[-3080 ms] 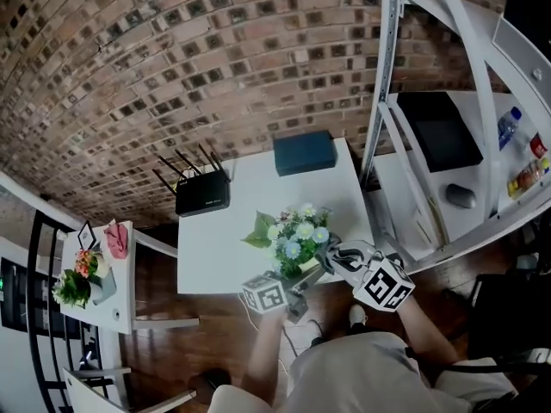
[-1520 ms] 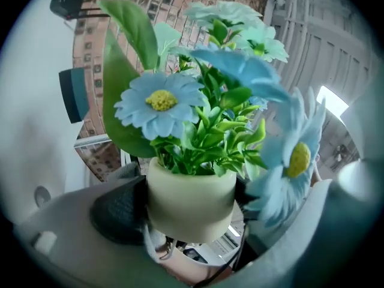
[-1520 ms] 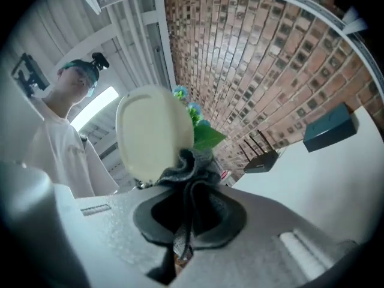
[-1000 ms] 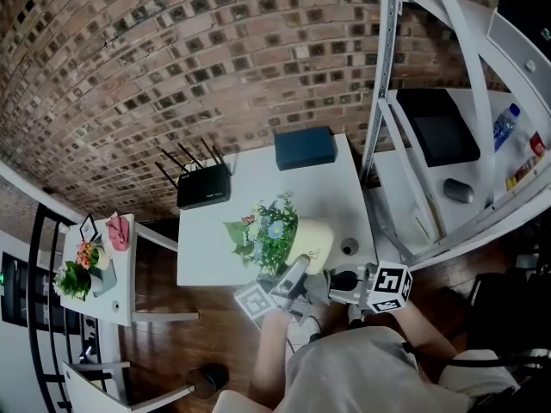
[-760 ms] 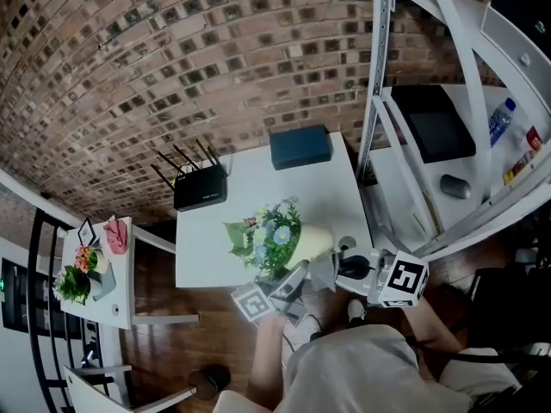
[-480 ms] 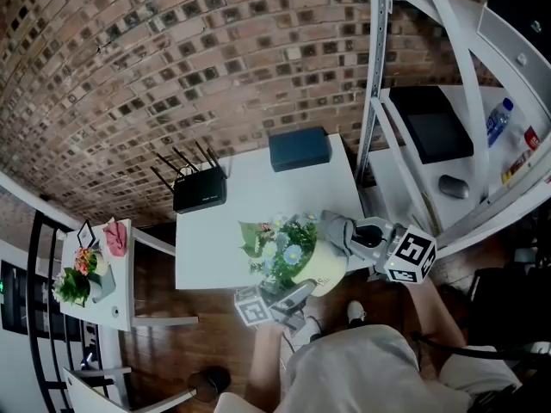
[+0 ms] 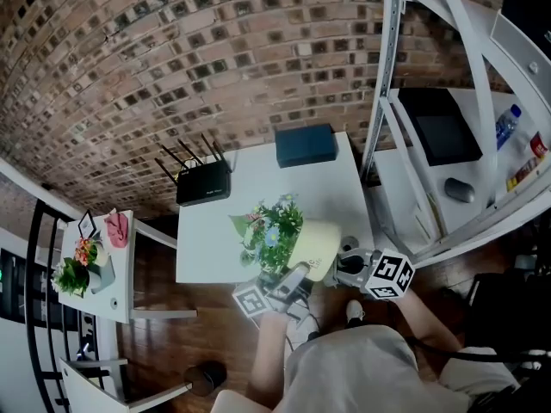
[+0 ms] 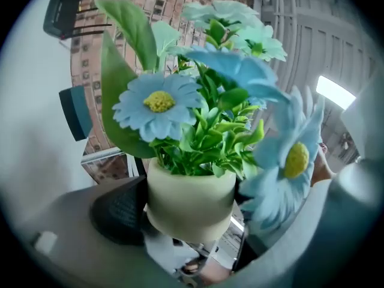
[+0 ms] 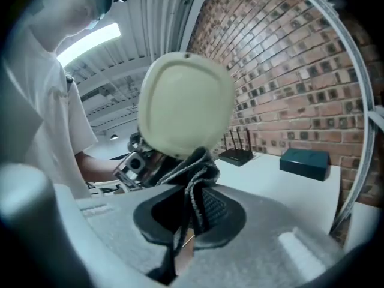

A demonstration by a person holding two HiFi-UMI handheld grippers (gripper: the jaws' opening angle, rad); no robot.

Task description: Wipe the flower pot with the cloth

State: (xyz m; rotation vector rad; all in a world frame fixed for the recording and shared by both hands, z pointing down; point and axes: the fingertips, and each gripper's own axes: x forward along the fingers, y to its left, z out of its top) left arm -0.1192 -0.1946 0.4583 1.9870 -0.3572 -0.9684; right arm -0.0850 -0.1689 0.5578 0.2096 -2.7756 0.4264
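The cream flower pot (image 7: 315,244) with blue and white flowers (image 7: 270,229) is lifted off the white table (image 7: 207,248) and tipped on its side. My left gripper (image 7: 291,280) is shut on it near the rim; in the left gripper view the pot (image 8: 189,201) sits between the jaws under the flowers (image 8: 207,110). My right gripper (image 7: 348,267) is at the pot's base, shut on a grey cloth (image 9: 195,174). In the right gripper view the cloth's top meets the pot's rounded underside (image 9: 186,104).
A black router (image 7: 203,186) and a teal box (image 7: 305,145) stand at the table's far edge by the brick wall. A metal shelf frame (image 7: 383,93) rises at the right, a desk with a mouse (image 7: 461,190) beyond it. A small side table (image 7: 116,291) with flowers stands left.
The right gripper with the cloth has dropped from the pot's upper right side to its base. The pot has tipped and shifted a little in the left gripper.
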